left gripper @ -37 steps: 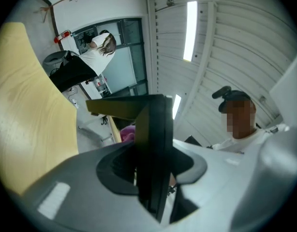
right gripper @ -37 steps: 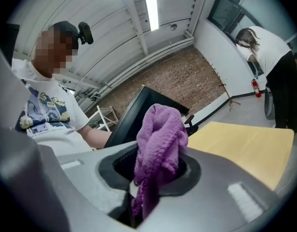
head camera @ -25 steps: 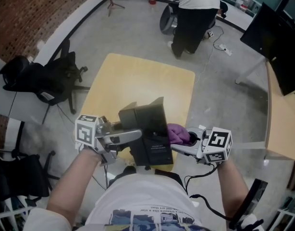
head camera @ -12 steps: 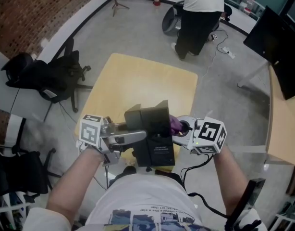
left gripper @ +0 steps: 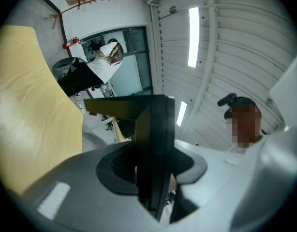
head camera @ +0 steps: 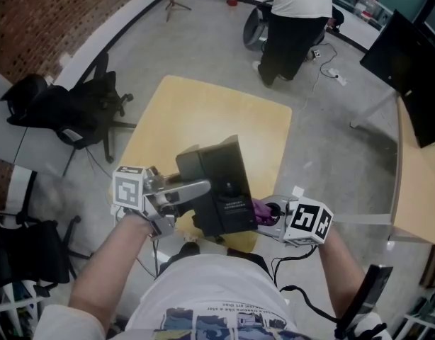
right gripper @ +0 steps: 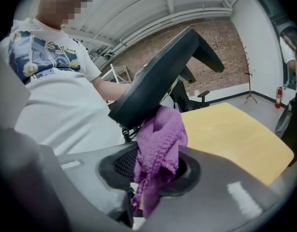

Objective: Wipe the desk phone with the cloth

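A black desk phone (head camera: 221, 186) hangs tilted above the near end of the light wooden table (head camera: 203, 115), its labelled underside turned up. My left gripper (head camera: 202, 188) is shut on the phone's left edge, and in the left gripper view the phone's thin black edge (left gripper: 155, 139) stands clamped between the jaws of the left gripper (left gripper: 153, 180). My right gripper (head camera: 266, 211) is shut on a purple cloth (head camera: 261, 207), which sits at the phone's near right corner. In the right gripper view the cloth (right gripper: 160, 139) bunches out of the right gripper (right gripper: 155, 178) and touches the phone's rounded edge (right gripper: 158, 81).
A person in a white top (head camera: 295, 20) crouches on the floor beyond the table. A black office chair (head camera: 72, 115) stands at the left. At the right are a dark monitor (head camera: 409, 55) and another wooden desk (head camera: 416, 183). Grey floor surrounds the table.
The phone has turned and tipped to the left in my left gripper. My right gripper has slid the cloth from the phone's right side down to its near right corner.
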The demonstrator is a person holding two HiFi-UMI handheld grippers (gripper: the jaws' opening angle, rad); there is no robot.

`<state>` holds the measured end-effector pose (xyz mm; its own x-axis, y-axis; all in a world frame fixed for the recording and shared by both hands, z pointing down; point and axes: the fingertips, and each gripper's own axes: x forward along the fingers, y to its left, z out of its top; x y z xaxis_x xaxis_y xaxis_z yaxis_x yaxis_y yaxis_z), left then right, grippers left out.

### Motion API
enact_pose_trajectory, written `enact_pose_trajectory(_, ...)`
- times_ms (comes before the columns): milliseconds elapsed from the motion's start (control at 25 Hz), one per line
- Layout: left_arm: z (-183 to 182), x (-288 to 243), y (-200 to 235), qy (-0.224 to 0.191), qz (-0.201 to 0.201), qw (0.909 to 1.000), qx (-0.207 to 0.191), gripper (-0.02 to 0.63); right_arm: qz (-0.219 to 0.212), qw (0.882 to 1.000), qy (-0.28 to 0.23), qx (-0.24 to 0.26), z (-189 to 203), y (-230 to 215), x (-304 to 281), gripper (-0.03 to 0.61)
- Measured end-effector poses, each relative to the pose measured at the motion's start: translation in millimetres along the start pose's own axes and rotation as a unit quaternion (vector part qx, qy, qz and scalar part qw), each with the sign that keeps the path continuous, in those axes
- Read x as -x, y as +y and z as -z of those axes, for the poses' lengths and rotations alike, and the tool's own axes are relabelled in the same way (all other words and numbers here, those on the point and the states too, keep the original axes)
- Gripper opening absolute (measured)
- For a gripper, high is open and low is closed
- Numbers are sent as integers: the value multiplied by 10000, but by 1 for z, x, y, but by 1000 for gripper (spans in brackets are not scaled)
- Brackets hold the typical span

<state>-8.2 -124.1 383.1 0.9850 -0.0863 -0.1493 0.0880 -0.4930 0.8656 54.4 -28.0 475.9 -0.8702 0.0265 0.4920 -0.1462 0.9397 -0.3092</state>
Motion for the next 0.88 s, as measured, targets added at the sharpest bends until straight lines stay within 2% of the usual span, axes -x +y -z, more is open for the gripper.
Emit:
enact_pose_trajectory(280,-8,3,14,-179,-235,9995,60,181,125,9996,195,-183,23,28,-4,100)
enact_pose_trajectory(640,-14,1,24,-342,-375,9987,104,181,139,9984,528,154,13,53,-41,100)
enact_pose_trajectory(880,-5,5,25,-102,-338,9993,125,180,306,9936,1025,373,16,47,-38,100)
